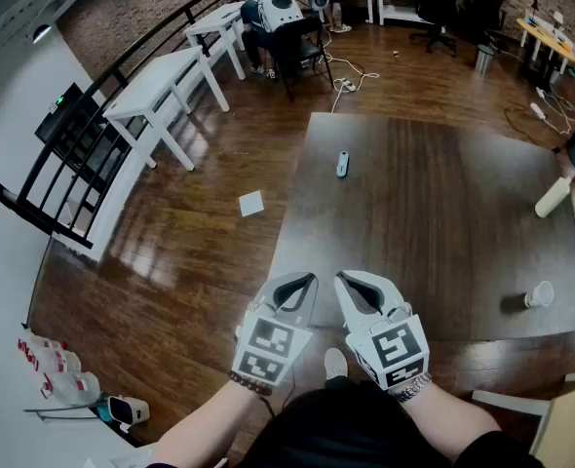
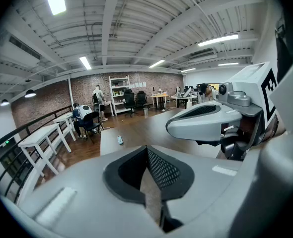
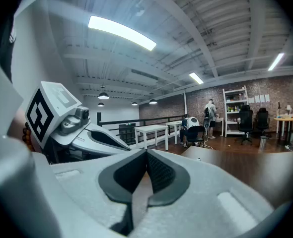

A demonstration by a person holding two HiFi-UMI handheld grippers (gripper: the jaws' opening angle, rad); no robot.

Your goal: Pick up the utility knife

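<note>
The utility knife is a small grey-and-blue thing lying on the far part of the dark wooden table; in the left gripper view the knife shows small and far ahead. My left gripper and right gripper hover side by side at the table's near edge, well short of the knife. Both are shut with nothing between the jaws. In the right gripper view the knife is hard to make out.
A paper cup lies on its side near the table's right front. A white roll sits at the right edge. White benches and a black railing stand left. A person sits at a chair at the back.
</note>
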